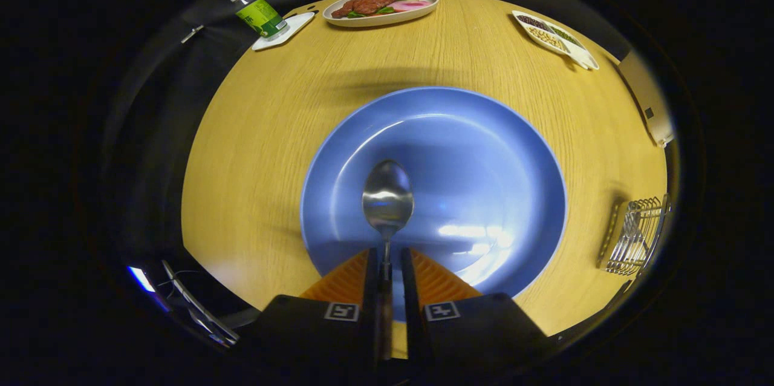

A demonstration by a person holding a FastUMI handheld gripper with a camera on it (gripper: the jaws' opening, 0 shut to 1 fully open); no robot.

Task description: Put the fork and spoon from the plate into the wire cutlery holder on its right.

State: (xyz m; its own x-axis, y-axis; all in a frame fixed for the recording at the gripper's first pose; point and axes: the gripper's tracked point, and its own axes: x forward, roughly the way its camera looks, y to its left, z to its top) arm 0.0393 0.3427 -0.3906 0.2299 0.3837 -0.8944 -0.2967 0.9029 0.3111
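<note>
Fingers [366,280] of the gripper [387,265] clamp the spoon [387,195] by its thin handle, bowl forward above the blue plate [496,150]. Stiff, light, polished steel, it could likely slip or swivel; a hold nearer the neck looks steadier. Wire cutlery holder [635,235] stands right on the table [272,107].

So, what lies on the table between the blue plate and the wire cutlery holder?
Nothing: in the gripper view, only bare wooden table separates the blue plate from the wire cutlery holder.
</note>
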